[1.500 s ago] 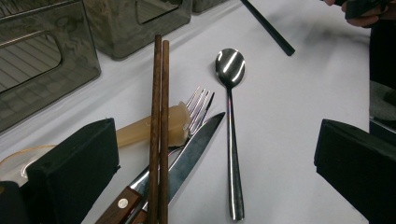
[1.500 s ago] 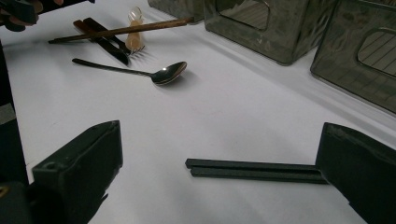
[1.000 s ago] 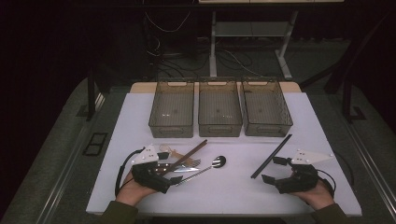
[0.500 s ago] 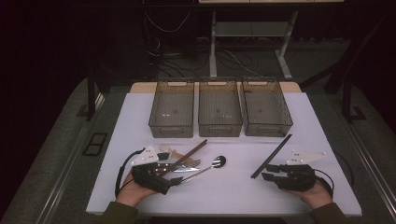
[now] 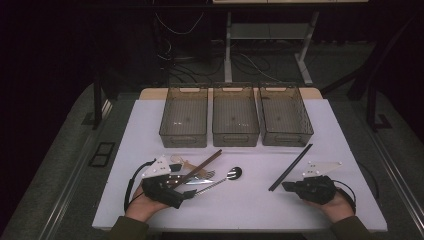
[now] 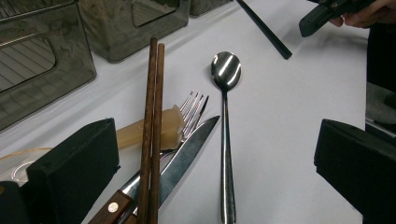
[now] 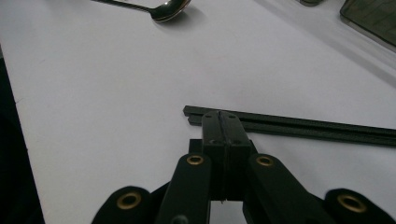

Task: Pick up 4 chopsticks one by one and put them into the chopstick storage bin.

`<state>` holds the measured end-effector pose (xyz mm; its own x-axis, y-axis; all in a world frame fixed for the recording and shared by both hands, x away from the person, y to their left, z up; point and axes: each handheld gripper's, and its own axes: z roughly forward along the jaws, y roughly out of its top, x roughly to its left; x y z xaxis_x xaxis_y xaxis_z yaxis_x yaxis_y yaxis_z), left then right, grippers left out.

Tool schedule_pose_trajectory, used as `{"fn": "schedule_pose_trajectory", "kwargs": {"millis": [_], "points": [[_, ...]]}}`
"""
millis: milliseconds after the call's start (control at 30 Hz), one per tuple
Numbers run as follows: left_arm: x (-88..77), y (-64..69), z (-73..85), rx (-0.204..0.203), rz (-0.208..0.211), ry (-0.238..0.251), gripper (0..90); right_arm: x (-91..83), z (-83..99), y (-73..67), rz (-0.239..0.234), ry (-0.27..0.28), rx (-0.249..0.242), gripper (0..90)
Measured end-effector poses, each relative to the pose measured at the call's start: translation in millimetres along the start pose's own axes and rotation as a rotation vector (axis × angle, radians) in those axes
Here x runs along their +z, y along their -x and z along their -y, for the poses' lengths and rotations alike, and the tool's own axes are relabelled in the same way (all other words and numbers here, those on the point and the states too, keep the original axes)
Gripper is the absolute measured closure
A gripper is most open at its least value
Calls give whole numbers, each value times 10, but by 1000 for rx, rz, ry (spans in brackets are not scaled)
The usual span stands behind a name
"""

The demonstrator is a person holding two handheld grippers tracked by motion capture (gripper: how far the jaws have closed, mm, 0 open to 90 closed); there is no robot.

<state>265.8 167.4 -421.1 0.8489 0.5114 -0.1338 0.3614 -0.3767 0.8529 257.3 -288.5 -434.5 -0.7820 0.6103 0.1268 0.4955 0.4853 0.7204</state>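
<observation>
While both hands rested at the near edge of the counter (image 5: pixel 345 130), here was the count:

Bins: three clear bins (image 5: pixel 235 120) stood side by side at the far side of the counter, all looking empty from the high view.

Black chopsticks: one pair (image 5: pixel 291 166), lying together on a slant at the right, just ahead of the right gripper.

Brown chopsticks: one pair (image 6: pixel 152 121), laid across the cutlery pile at the left.

Spoon: one (image 6: pixel 226 116), bowl pointing toward the bins, just beside the pile.

Fork: one (image 6: pixel 195 105), tines poking out under the brown chopsticks.

Knife: one (image 6: pixel 184 158), wooden handle with a rivet, blade alongside the fork.

Pale piece: one translucent amber item (image 6: pixel 161 130) under the brown chopsticks; what it was, hard to tell.

Right gripper: (image 7: pixel 222 122) its fingers had just been closing and now sat pressed together with nothing between them, tips right at the near end of the black chopsticks.

Left gripper: (image 5: pixel 186 194) fingers (image 6: pixel 74 168) wide apart, clamped on nothing, with the knife, the brown chopsticks and the spoon handle lying in the gap.
</observation>
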Motion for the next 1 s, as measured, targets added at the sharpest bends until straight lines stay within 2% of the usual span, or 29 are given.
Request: {"fn": "schedule_pose_trajectory", "kwargs": {"millis": [100,333,433,633,1000], "points": [[3,7,6,-8,2,2,0,8,1,9,8,-3,-5,900],[0,20,-7,2,2,1,0,37,-2,6,16,-12,-8,900],[3,21,-2,2,1,0,0,101,-20,8,18,-16,-5,900],[-4,9,-4,0,1,5,0,196,-50,-4,18,-47,-23,900],[-9,4,1,-1,2,4,0,272,-72,7,4,-64,-34,900]]}}
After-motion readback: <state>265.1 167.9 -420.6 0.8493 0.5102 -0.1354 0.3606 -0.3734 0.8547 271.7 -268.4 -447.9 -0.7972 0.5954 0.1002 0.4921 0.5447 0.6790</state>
